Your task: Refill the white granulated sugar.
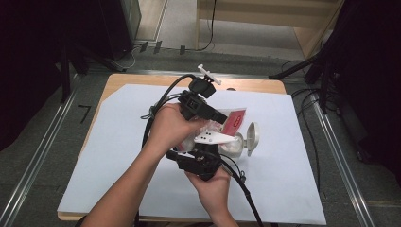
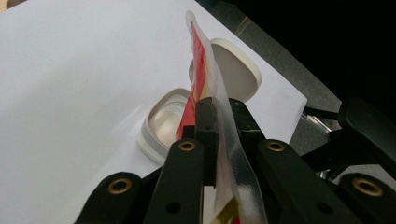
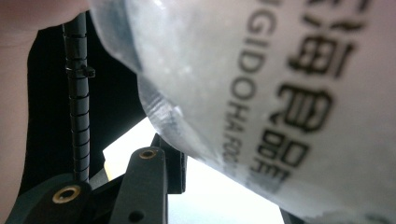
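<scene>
R gripper (image 1: 201, 158) nearest us, jaws closed on clear end of packet (image 1: 231, 120); L gripper (image 2: 219, 112) just beyond, clamped on packet's sealed edge, held above white sheet (image 1: 118, 156); open white container (image 2: 166, 123) w/ hinged lid (image 2: 233, 70) behind.

Left gripper (image 1: 222, 116) held over the right one, jaws pressed together on a thin packet edge (image 2: 219, 121), fingers of the left hand (image 1: 172, 125) wrapped round its body. Right gripper (image 1: 215, 150) just below and nearer the person, gripped from underneath by the right hand (image 1: 215, 184), jaws partly apart. Forearms crossing in from below, both steady.
</scene>
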